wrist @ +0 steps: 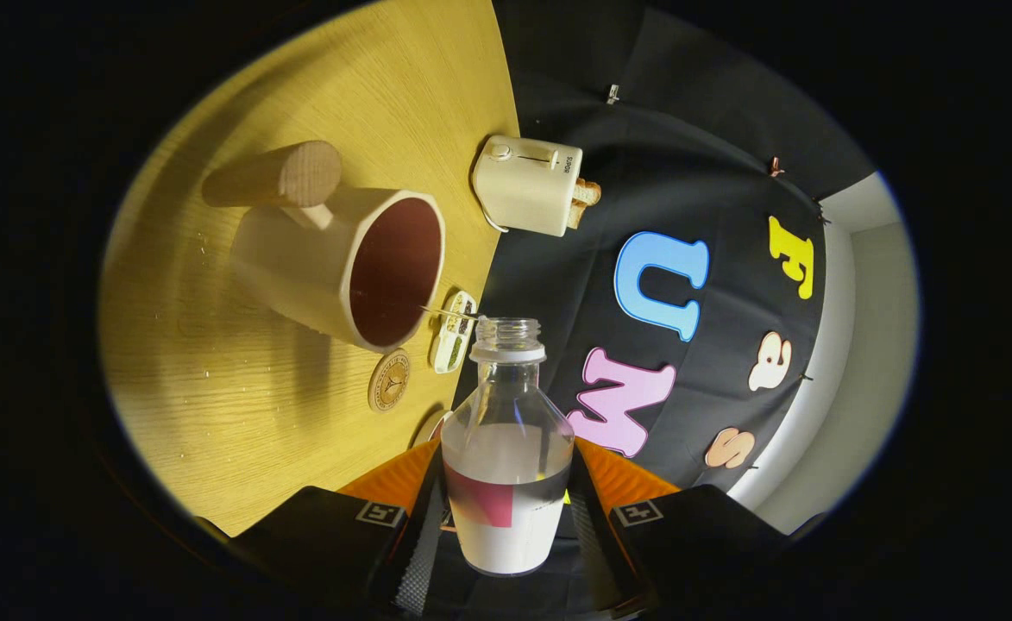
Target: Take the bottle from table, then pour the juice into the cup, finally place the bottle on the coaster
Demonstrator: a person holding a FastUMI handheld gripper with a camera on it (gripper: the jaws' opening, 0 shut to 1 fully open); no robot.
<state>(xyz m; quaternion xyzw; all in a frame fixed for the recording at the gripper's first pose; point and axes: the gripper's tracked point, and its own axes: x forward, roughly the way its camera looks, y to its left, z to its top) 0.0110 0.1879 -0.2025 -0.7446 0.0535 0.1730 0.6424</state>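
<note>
nearest the camera, one clear bottle (506, 448) with a white label and no cap sits between the two fingers (424, 526) of the gripper (506, 539), which is clenched on its lower body, one finger pressing each side. the claw is parted just as wide as the bottle. the whole view is rolled sideways, so the bottle is tilted over, its open mouth pointing toward the cup (342, 263). clear liquid lies in the bottle's lower half.

just beyond the mouth lies one cream cup with a dark red inside and a thick wooden handle, its rim close to the bottle's mouth but apart from it. one round coaster (389, 380) lies on the wooden table (212, 345) just beside the cup, between it and the fingers. one small patterned dish (453, 331) sits near the table's edge beside the coaster. further along that edge stands one cream toaster (530, 184) with toast in it. bare table spreads wide on the cup's far side.
</note>
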